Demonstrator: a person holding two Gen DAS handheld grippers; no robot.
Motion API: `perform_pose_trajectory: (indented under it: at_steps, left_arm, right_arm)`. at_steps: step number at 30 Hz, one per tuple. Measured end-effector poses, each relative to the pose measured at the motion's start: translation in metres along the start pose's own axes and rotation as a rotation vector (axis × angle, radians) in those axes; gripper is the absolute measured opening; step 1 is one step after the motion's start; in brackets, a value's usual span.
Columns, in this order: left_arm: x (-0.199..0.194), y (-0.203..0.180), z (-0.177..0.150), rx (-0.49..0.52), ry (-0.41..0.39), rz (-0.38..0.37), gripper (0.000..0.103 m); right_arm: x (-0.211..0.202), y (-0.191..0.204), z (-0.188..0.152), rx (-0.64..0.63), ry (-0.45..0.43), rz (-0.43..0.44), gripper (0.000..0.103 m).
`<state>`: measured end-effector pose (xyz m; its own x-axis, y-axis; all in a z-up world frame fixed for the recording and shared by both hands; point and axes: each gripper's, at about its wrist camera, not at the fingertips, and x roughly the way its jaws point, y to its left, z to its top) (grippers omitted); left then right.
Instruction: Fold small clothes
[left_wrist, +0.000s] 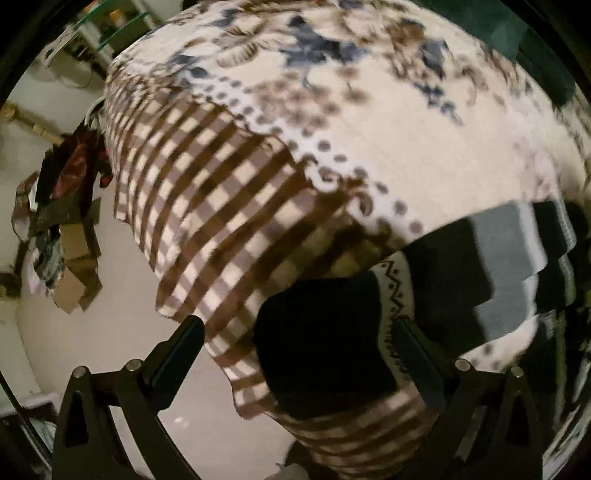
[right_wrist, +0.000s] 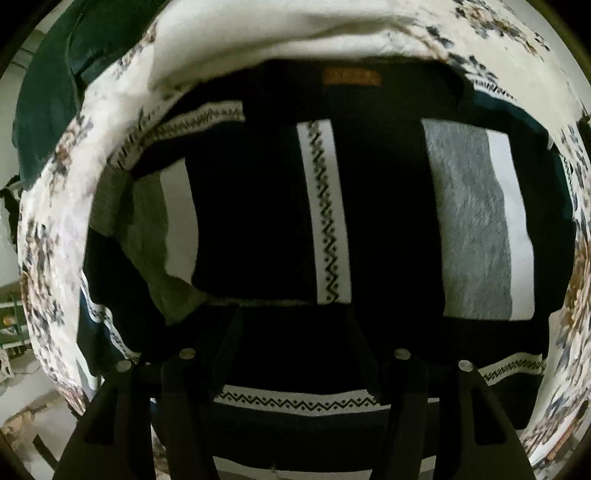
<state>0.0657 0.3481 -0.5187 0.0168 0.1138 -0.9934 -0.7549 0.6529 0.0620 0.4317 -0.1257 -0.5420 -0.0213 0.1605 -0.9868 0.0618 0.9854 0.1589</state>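
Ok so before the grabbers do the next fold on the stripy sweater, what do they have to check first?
1. Sweater lies on the flowery blanket, not hanging off: ok in the right wrist view.
2. Right gripper open, nothing pinched: ok, its jaws stand apart over the dark cloth.
3. Left gripper open: ok, fingers wide apart around the sweater's dark end.
4. Left gripper touching the cloth: cannot tell, the picture is blurred.
5. Sweater's dark end near the blanket's checked edge: not ok, it sits close to the drop.
6. Sweater flat: not ok, the left sleeve looks crumpled.
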Motion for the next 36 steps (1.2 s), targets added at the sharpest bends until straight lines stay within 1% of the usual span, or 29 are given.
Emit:
perform_pose_trajectory:
  at_steps: [1, 3, 4, 6, 7, 8, 9, 12, 13, 15, 17, 18, 20, 21, 23, 24, 26, 27, 28, 29, 30, 31, 32, 33, 34, 35, 36]
  left_arm:
    - [0.005, -0.01, 0.001, 0.036, -0.002, 0.016, 0.102]
    - [0.008, -0.028, 0.004, 0.093, -0.016, 0.023, 0.102]
    - [0.011, -0.04, 0.006, 0.131, -0.028, 0.042, 0.102]
    - [0.022, -0.06, 0.015, 0.184, -0.044, 0.116, 0.102]
    - [0.028, -0.063, 0.024, 0.177, -0.047, 0.144, 0.103]
    - [0.033, -0.062, 0.034, 0.153, -0.044, 0.16, 0.103]
    - [0.036, -0.055, 0.049, 0.099, -0.039, 0.164, 0.103]
    - [0.029, -0.02, 0.09, -0.096, -0.06, 0.17, 0.103]
    - [0.022, -0.004, 0.102, -0.166, -0.076, 0.155, 0.103]
    - [0.005, 0.019, 0.113, -0.244, -0.109, 0.104, 0.103]
    - [-0.011, 0.031, 0.109, -0.256, -0.124, 0.069, 0.103]
    - [-0.019, 0.036, 0.101, -0.246, -0.131, 0.042, 0.103]
    - [-0.03, 0.04, 0.074, -0.205, -0.124, 0.013, 0.103]
    - [-0.032, 0.044, 0.059, -0.191, -0.106, -0.005, 0.103]
    - [-0.028, 0.053, 0.037, -0.205, -0.06, -0.04, 0.103]
    - [-0.022, 0.058, 0.021, -0.236, -0.025, -0.064, 0.103]
    - [-0.002, 0.065, 0.003, -0.314, 0.047, -0.119, 0.103]
    - [0.01, 0.067, -0.007, -0.376, 0.088, -0.175, 0.102]
    - [0.024, 0.068, -0.013, -0.435, 0.123, -0.251, 0.102]
    - [0.034, 0.066, -0.017, -0.471, 0.145, -0.311, 0.101]
    - [0.045, 0.061, -0.018, -0.5, 0.161, -0.387, 0.094]
    - [0.048, 0.054, -0.016, -0.495, 0.143, -0.438, 0.062]
    - [0.045, 0.04, -0.008, -0.433, 0.115, -0.42, 0.048]
    - [0.04, 0.028, 0.0, -0.368, 0.1, -0.365, 0.032]
    - [0.032, 0.017, 0.009, -0.307, 0.063, -0.334, 0.012]
    - [0.025, 0.013, 0.015, -0.29, 0.036, -0.346, 0.01]
    - [0.016, 0.013, 0.022, -0.295, 0.003, -0.36, 0.009]
  right_arm:
    - [0.002, 0.001, -0.002, -0.008, 0.007, -0.003, 0.06]
    - [0.006, 0.007, -0.005, -0.028, 0.014, -0.016, 0.06]
    - [0.008, 0.011, -0.005, -0.037, 0.015, -0.027, 0.06]
    - [0.011, 0.018, -0.005, -0.048, 0.021, -0.049, 0.06]
    - [0.012, 0.019, -0.005, -0.047, 0.024, -0.053, 0.06]
    - [0.013, 0.02, -0.005, -0.042, 0.027, -0.057, 0.06]
    - [0.013, 0.02, -0.005, -0.039, 0.027, -0.059, 0.06]
    - [0.012, 0.021, -0.004, -0.027, 0.024, -0.062, 0.06]
    - [0.011, 0.021, -0.005, -0.028, 0.019, -0.063, 0.06]
    - [0.009, 0.022, -0.006, -0.035, 0.014, -0.067, 0.06]
    - [0.009, 0.022, -0.01, -0.043, 0.019, -0.068, 0.06]
    - [0.009, 0.02, -0.012, -0.043, 0.024, -0.068, 0.06]
    - [0.008, 0.017, -0.017, -0.038, 0.036, -0.058, 0.06]
    - [0.007, 0.015, -0.02, -0.036, 0.04, -0.057, 0.06]
    - [0.004, 0.009, -0.026, -0.027, 0.051, -0.057, 0.06]
    - [0.003, 0.007, -0.028, -0.023, 0.054, -0.057, 0.06]
    - [0.002, 0.0, -0.033, -0.017, 0.063, -0.063, 0.06]
    - [0.002, -0.001, -0.035, -0.019, 0.067, -0.067, 0.06]
    - [0.002, -0.003, -0.037, -0.023, 0.071, -0.072, 0.06]
    - [0.003, -0.004, -0.039, -0.031, 0.076, -0.082, 0.06]
    - [0.005, -0.007, -0.043, -0.037, 0.079, -0.089, 0.06]
    - [0.007, -0.007, -0.048, -0.045, 0.083, -0.101, 0.06]
    - [0.008, -0.006, -0.054, -0.049, 0.083, -0.107, 0.06]
    - [0.009, -0.006, -0.056, -0.052, 0.084, -0.114, 0.06]
    - [0.01, -0.007, -0.059, -0.052, 0.087, -0.122, 0.06]
    - [0.01, -0.008, -0.06, -0.049, 0.09, -0.129, 0.06]
    - [0.01, -0.01, -0.062, -0.041, 0.093, -0.129, 0.06]
